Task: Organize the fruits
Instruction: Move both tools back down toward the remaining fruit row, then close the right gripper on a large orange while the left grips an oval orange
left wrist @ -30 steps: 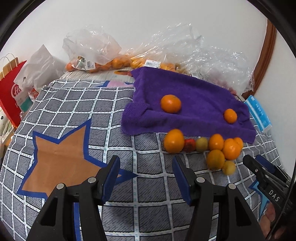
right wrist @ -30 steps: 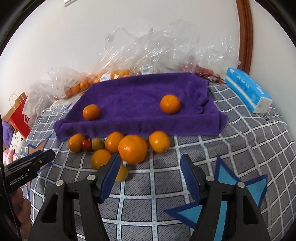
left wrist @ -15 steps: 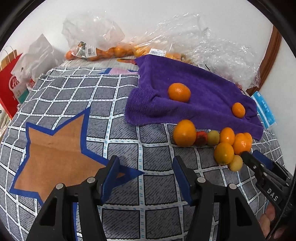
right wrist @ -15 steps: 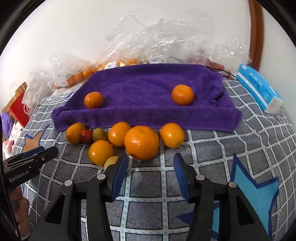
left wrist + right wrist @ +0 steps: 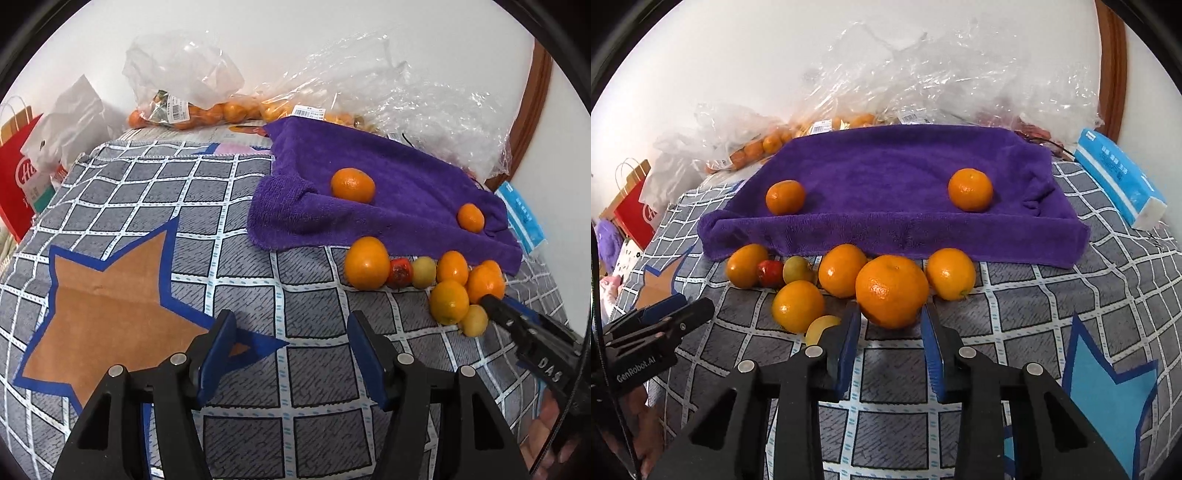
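A purple towel (image 5: 905, 177) lies on the checked cloth with two oranges on it, one at the left (image 5: 785, 196) and one at the right (image 5: 970, 189). A cluster of fruit lies along the towel's front edge. My right gripper (image 5: 891, 325) is open, its fingertips on either side of the near half of the biggest orange (image 5: 892, 291) of that cluster. My left gripper (image 5: 291, 332) is open and empty over the cloth, left of the cluster (image 5: 424, 280). The towel also shows in the left wrist view (image 5: 388, 195).
Clear plastic bags of oranges (image 5: 886, 92) lie behind the towel against the wall. A blue tissue pack (image 5: 1115, 177) lies right of the towel. A red paper bag (image 5: 18, 177) stands at the far left. The checked cloth (image 5: 184, 206) has a brown star patch.
My right gripper has moved forward and narrowed until its fingertips flank the biggest orange. My left gripper has shifted a little, staying open.
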A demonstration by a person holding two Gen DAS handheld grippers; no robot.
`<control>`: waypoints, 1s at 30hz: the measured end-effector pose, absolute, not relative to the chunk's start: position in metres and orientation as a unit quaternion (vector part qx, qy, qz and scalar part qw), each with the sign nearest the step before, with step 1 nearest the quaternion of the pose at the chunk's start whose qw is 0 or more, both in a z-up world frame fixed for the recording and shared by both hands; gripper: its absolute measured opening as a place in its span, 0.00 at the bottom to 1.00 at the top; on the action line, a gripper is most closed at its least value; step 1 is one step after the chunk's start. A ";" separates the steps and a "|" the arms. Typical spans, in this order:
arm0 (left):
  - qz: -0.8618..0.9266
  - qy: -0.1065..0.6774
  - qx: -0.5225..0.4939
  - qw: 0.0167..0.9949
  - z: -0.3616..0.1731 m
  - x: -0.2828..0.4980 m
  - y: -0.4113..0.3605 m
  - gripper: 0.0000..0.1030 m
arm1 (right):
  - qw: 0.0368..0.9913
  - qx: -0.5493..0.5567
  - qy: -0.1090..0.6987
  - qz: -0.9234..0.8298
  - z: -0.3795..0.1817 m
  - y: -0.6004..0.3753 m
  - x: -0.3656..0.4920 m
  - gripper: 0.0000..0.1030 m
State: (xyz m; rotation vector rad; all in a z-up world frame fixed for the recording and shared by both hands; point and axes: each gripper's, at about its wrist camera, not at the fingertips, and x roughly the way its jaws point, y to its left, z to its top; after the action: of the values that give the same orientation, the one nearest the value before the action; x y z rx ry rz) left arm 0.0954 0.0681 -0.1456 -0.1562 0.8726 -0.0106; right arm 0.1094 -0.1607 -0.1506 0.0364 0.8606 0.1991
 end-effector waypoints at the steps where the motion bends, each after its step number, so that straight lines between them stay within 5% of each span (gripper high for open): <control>1: -0.012 0.425 -0.064 0.903 -0.146 0.095 0.065 0.59 | 0.904 0.020 0.415 0.097 -0.149 -0.163 0.108 0.32; 7: -0.033 0.425 -0.070 0.902 -0.141 0.090 0.059 0.59 | 0.909 0.030 0.407 0.088 -0.142 -0.178 0.095 0.29; 10: -0.048 0.417 -0.088 0.903 -0.135 0.089 0.058 0.59 | 0.911 0.034 0.402 0.084 -0.138 -0.184 0.091 0.18; 18: -0.035 0.417 -0.085 0.904 -0.129 0.115 0.047 0.58 | 0.912 0.028 0.400 0.092 -0.138 -0.186 0.091 0.19; 23: -0.038 0.439 -0.091 0.893 -0.141 0.131 0.046 0.57 | 0.909 0.030 0.404 0.097 -0.141 -0.187 0.097 0.36; 30: -0.046 0.442 -0.091 0.891 -0.145 0.137 0.039 0.49 | 0.902 0.037 0.420 0.096 -0.152 -0.188 0.114 0.48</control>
State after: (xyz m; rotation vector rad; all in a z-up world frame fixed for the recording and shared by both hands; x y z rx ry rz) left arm 0.1373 0.0391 -0.1455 -0.1894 0.9175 -0.0959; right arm 0.1142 -0.1877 -0.1521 0.0765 0.8691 0.1978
